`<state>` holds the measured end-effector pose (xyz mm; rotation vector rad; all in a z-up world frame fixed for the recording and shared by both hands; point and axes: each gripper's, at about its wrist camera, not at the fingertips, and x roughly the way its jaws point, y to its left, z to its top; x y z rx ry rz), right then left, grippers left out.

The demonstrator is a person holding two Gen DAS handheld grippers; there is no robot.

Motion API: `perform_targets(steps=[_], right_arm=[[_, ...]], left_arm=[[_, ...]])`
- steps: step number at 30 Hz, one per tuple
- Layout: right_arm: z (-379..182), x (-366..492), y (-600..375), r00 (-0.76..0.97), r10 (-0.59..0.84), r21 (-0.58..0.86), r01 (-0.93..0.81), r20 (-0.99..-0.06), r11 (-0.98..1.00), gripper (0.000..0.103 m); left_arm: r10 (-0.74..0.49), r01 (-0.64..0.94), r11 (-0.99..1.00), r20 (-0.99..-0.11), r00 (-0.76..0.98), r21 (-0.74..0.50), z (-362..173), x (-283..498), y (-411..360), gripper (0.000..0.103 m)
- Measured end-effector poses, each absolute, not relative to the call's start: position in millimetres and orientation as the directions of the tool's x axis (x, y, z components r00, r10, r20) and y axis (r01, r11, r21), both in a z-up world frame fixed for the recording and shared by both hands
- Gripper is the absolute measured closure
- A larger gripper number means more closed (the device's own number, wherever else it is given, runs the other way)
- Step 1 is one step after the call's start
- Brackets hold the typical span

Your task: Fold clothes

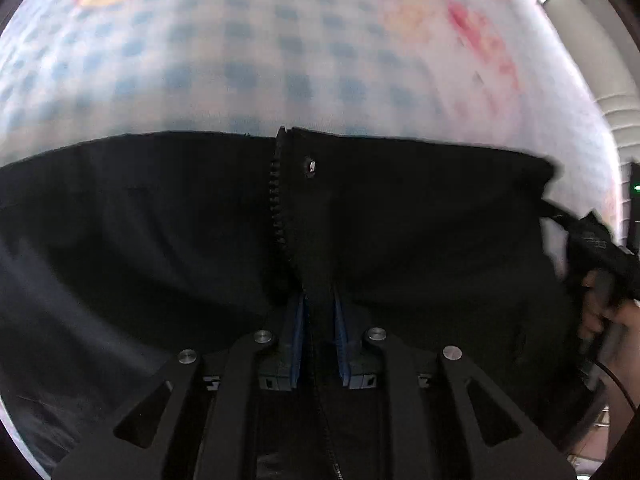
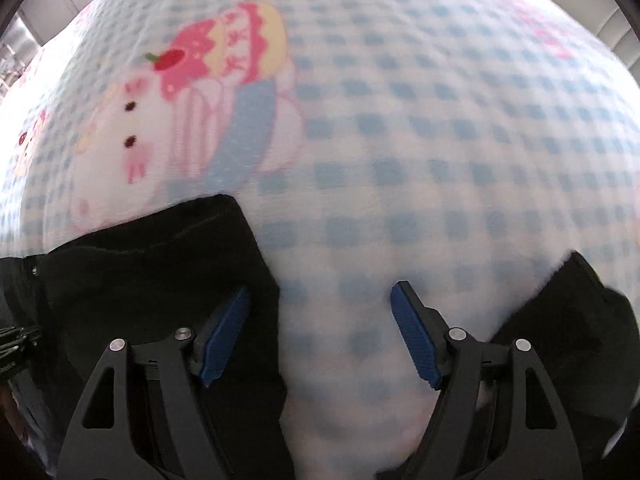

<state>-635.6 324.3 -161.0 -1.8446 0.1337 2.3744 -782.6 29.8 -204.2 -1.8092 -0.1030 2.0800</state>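
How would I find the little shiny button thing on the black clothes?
Look at the blue-checked blanket, then the black garment on it. Beside its zipper teeth, near the top edge, sits the snap button, above the left gripper. It's the only silvery dot on the dark cloth.

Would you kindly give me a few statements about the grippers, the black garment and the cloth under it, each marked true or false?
1. The left gripper is shut on the black zippered garment. True.
2. The right gripper clamps a fold of black fabric. False: it is open, with only cloth between its fingers.
3. The garment lies on a blue-and-white checked cloth with cartoon prints. True.
4. The garment's zipper is white. False: it is black.
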Motion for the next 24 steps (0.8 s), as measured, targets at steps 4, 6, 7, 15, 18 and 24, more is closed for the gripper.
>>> perform_targets(steps=[4,6,7,15,18,24], right_arm=[[-139,-628,320,-0.328,-0.025,0.057,-0.091,-0.944,-0.994,0.030],[-148,-630,310,-0.284,-0.039,0.055,-0.046,-0.958,-0.997,0.030],[-153,-631,304,-0.262,-0.046,0.054,-0.024,-0.964,-0.998,0.032],[-112,-620,318,-0.323,-0.049,0.089,-0.111,-0.945,-0.990,0.038],[-88,-586,309,-0.297,-0.193,0.215,-0.042,-0.935,-0.976,0.036],[-87,-493,279,-0.136,-0.340,0.339,0.032,-0.931,-0.940,0.034]], left_arm=[[0.413,-0.320,-0.892,-0.861,-0.295,-0.319,-161,-776,28,0.080],[0.417,-0.370,-0.870,-0.887,-0.197,-0.326,-172,-781,29,0.080],[0.366,-0.384,-0.878,-0.919,-0.149,-0.287,-186,-786,36,0.079],[0.363,-0.234,-0.922,-0.898,-0.249,-0.308,-157,-804,6,0.075],[0.451,-0.289,-0.871,-0.879,-0.152,-0.397,-152,-757,14,0.072],[0.484,-0.240,-0.846,-0.874,0.029,-0.477,-179,-649,16,0.072]])
